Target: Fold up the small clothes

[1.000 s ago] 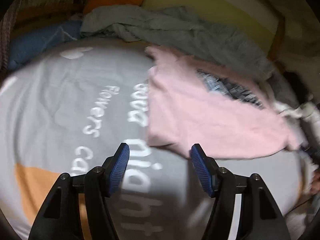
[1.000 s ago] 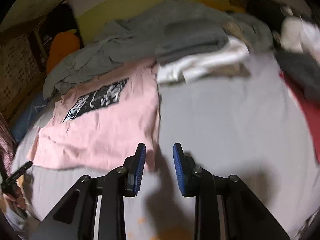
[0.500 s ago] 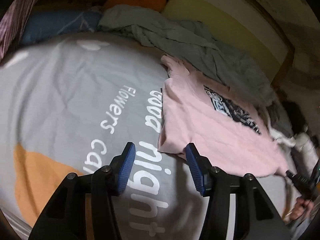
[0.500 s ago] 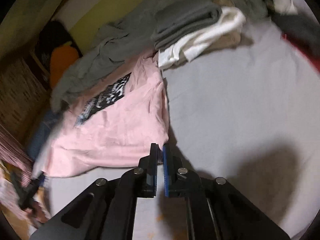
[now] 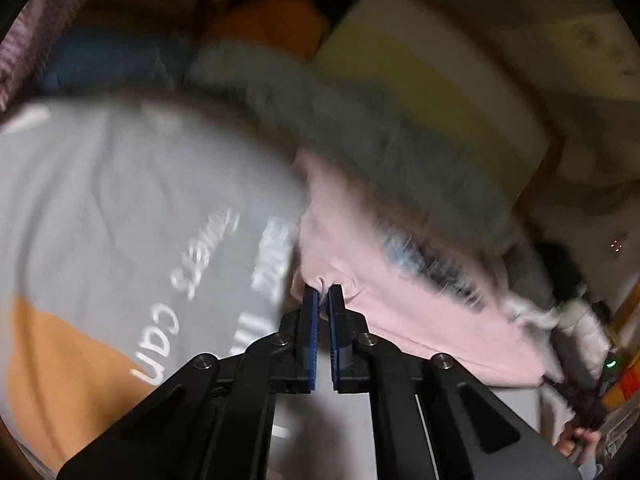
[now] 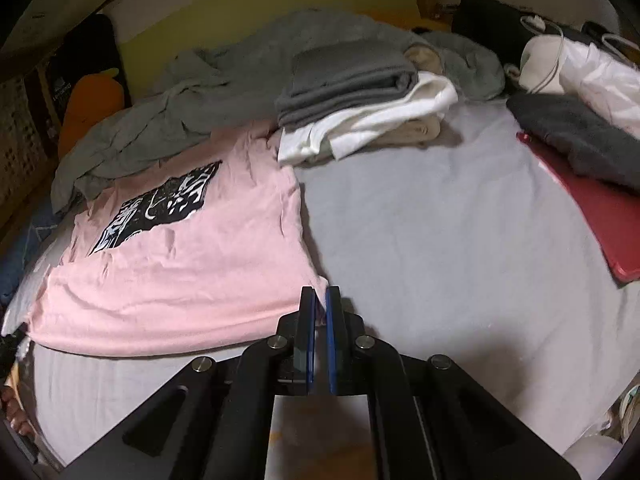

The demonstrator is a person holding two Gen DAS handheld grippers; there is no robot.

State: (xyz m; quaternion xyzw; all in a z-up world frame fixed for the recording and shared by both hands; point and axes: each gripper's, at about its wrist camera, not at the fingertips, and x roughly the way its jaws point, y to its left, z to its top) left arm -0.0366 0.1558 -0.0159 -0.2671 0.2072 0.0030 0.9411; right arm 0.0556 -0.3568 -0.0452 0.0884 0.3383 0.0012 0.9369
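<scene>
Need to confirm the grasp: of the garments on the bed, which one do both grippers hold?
The pink printed T-shirt, spread flat. Left gripper and right gripper each pinch a bottom corner; the folded grey-and-white stack lies untouched.

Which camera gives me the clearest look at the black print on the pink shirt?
The right wrist view: the black print on the pink shirt is sharp and fully visible, facing up. In the left wrist view the print is a motion-blurred dark streak, partly under the grey garment.
</scene>
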